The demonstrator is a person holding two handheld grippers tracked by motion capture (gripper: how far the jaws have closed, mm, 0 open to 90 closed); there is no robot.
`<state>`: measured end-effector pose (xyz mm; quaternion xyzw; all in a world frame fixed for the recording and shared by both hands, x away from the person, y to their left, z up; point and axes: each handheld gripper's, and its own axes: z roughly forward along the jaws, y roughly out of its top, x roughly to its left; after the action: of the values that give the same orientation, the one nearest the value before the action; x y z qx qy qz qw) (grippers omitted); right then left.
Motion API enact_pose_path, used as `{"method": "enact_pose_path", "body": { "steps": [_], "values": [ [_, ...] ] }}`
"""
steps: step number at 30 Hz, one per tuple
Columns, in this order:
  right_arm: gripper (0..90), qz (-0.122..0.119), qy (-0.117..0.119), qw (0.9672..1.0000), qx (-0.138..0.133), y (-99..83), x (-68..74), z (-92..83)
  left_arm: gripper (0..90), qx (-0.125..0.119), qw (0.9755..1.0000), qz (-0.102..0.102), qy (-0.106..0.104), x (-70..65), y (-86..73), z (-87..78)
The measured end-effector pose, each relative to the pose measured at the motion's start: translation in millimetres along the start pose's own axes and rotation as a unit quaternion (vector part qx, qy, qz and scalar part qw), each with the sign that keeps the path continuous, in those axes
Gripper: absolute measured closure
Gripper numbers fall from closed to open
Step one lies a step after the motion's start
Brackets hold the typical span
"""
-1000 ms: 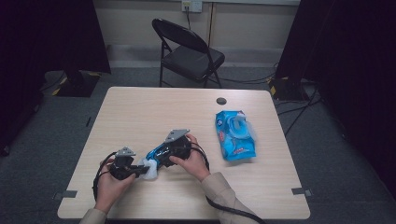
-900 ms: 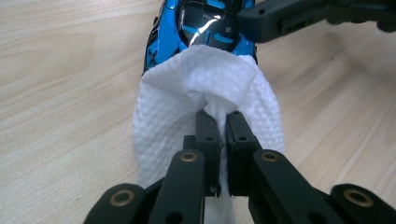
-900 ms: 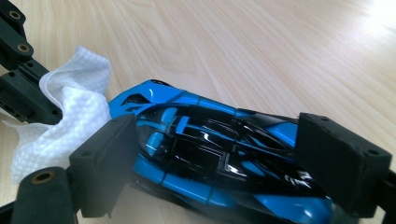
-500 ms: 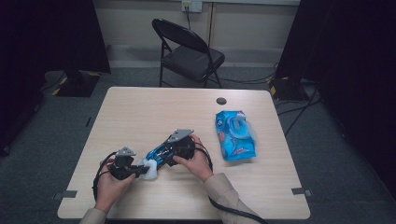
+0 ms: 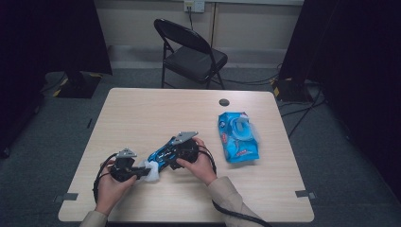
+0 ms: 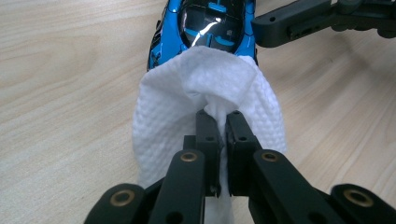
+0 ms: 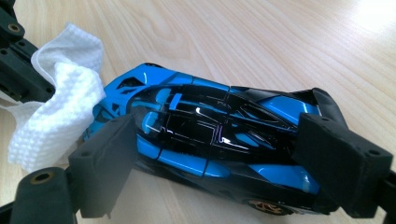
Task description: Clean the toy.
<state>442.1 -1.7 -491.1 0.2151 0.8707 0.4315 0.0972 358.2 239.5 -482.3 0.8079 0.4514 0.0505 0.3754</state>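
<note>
Right claw [image 7: 212, 154] clamped around blue toy car [image 7: 210, 126] lengthwise.

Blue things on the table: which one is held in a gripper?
The blue toy car, clamped lengthwise between the right gripper's jaws. The blue wipes pack lies apart, untouched, toward the table's right side.

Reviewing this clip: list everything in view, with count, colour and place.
toy car: one, blue and black, on the table, clamped lengthwise in the right gripper
wipe: one, white, pinched in the left gripper, draped over one end of the car
wipes pack: one, blue, right part of the table
table: one, light wood
cap: one, dark, round, far table edge
folding chair: one, black, behind the table
left gripper: black, shut on the wipe
right gripper: black, gripping the car
</note>
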Motion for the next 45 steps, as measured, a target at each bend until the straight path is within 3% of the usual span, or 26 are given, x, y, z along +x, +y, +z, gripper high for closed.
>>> {"method": "enact_pose_path", "body": {
  "steps": [6,11,16,20,27,32,36,40,45],
  "values": [
    [11.3,0.035,-0.002,0.9993,-0.011,0.7,2.0,1.1,86.2,-0.002,1.0,-0.001,0.003,1.3,-0.1,-2.3],
    [11.1,0.039,-0.006,0.9992,-0.007,3.2,5.6,2.0,86.2,-0.003,1.0,0.001,0.004,0.1,-0.1,-3.7],
    [8.9,0.031,-0.011,0.9995,-0.001,3.8,8.3,3.6,86.2,-0.004,1.0,0.0,0.005,0.8,-0.8,-5.0],
    [13.4,0.026,-0.005,0.9996,-0.006,6.7,7.9,1.6,86.2,-0.004,1.0,-0.002,0.004,2.3,-1.6,-5.4],
    [13.4,-0.008,-0.004,0.9999,-0.015,18.1,10.3,3.8,86.2,-0.005,1.0,-0.005,0.003,3.7,-1.9,-5.0],
    [12.1,-0.019,-0.007,0.9998,-0.003,10.0,6.3,13.6,86.2,-0.008,0.9999,-0.006,0.003,5.5,-2.2,-5.4],
    [11.5,-0.023,-0.004,0.9996,-0.015,7.0,6.4,14.8,86.2,-0.019,0.9997,-0.013,0.008,13.7,1.9,-11.5],
    [11.6,-0.029,0.002,0.9995,-0.015,6.3,6.1,14.7,86.3,-0.029,0.9991,-0.019,0.022,27.8,15.8,-18.9],
    [11.5,-0.03,0.005,0.9993,-0.02,4.9,5.2,14.7,86.3,-0.01,0.9986,-0.035,0.039,49.0,36.2,-7.6]
  ]
}}
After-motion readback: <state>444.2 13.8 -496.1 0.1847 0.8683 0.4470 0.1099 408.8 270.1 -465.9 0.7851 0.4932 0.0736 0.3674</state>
